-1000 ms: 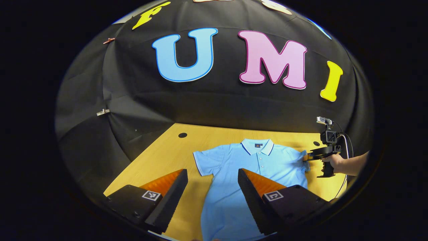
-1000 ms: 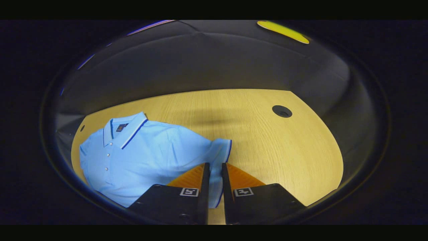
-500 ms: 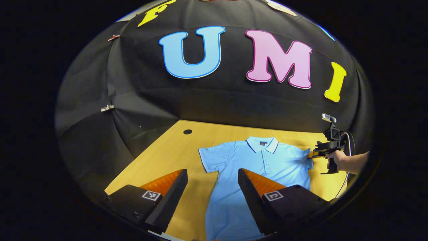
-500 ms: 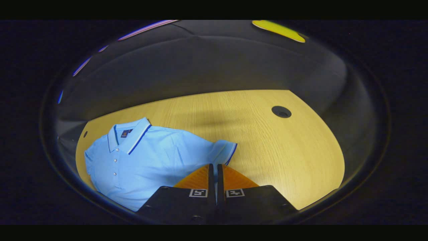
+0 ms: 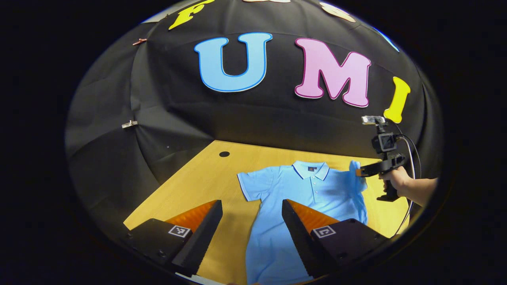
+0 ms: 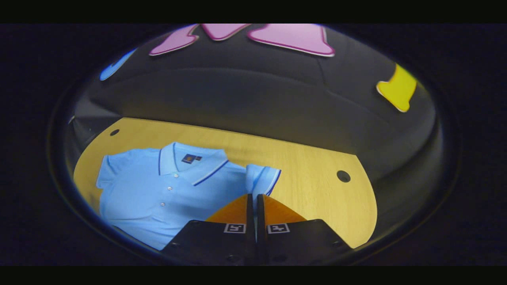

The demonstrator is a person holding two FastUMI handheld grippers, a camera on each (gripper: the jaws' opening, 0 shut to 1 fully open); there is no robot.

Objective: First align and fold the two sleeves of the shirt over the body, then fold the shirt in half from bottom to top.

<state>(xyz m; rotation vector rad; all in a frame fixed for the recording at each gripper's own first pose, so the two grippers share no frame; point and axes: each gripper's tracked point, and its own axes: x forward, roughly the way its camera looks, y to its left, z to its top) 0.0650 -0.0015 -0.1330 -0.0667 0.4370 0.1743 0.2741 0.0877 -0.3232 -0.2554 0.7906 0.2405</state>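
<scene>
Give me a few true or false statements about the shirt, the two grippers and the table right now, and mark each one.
1. The right gripper is shut on a sleeve of the shirt. True.
2. The left gripper is clamped on the other sleeve. False: its fingers stand wide apart, short of that sleeve, holding nothing.
3. The shirt lies collar toward the booth wall. True.
4. The shirt is already folded in half. False: its body lies spread on the table.
5. The held sleeve lies flat. False: it is lifted.
</scene>
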